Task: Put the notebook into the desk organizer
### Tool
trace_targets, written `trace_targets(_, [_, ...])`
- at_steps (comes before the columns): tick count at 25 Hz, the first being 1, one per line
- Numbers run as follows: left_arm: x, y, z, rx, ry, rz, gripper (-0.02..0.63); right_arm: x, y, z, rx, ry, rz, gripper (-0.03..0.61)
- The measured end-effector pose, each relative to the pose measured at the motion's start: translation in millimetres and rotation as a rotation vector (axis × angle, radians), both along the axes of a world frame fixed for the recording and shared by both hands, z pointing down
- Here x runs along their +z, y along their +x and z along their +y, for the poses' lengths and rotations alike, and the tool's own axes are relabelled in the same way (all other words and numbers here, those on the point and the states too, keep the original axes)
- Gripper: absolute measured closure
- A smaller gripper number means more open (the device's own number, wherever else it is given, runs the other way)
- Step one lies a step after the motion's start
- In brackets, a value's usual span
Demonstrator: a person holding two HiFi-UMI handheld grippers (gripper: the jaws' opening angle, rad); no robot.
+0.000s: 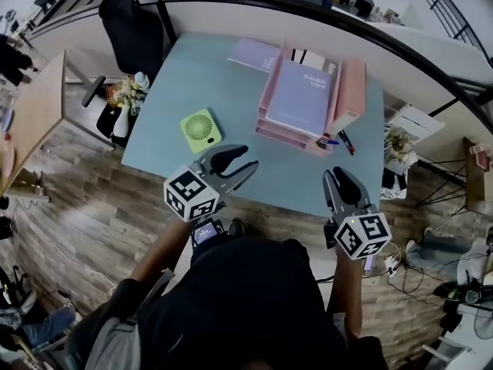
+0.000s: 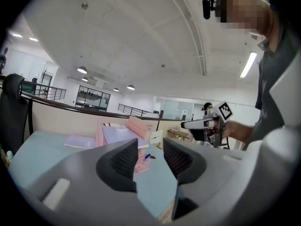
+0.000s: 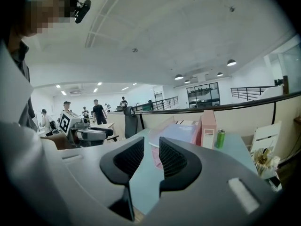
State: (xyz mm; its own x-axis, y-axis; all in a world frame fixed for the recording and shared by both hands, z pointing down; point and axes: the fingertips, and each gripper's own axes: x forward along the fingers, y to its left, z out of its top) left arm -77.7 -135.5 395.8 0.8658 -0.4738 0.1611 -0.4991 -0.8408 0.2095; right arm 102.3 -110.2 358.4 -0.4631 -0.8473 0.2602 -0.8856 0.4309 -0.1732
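Two lavender covers to tell apart: a notebook [image 1: 254, 54] flat on the table [image 1: 192, 83] at the far left corner of the pink desk organizer [image 1: 350, 91], and a second notebook [image 1: 299, 95] already resting on the organizer's top tray. Going by the task, most likely the loose one on the table still to be filed. Well apart from both tools, across the table, ahead and a little to the left. Long axis hard to fix, seemingly left to right, with the right edge cut off behind the organizer wall; touching that wall or just beside it, impossible to say. Left gripper [image 1: 250, 158] over the near table edge, just beside the green fan [image 1: 201, 128], jaws a narrow gap apart with nothing between them. Right gripper [image 1: 335, 174] near the front right, short of the pens [image 1: 339, 140], jaws likewise slightly parted and empty. Probably a reach for the left gripper, being on the notebook's side, around the organizer rather than over it. In the left gripper view, only a thin sliver of the notebook [image 2: 80, 141]; in the right gripper view, none of it found behind the organizer [image 3: 208, 126]. Unclear as well which upright slot stands free.
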Motion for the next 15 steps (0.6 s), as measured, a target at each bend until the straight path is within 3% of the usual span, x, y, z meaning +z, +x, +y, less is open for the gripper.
trace_targets(9, [14,-1,-36,-0.016,-0.049,0.027,0.437,14,-6,-29,0.018,-0.043,-0.003,0.497])
trace_targets(15, [37,3,-67,-0.073,-0.114,0.010,0.437,40,5,-55,0.016,-0.101,-0.067,0.497])
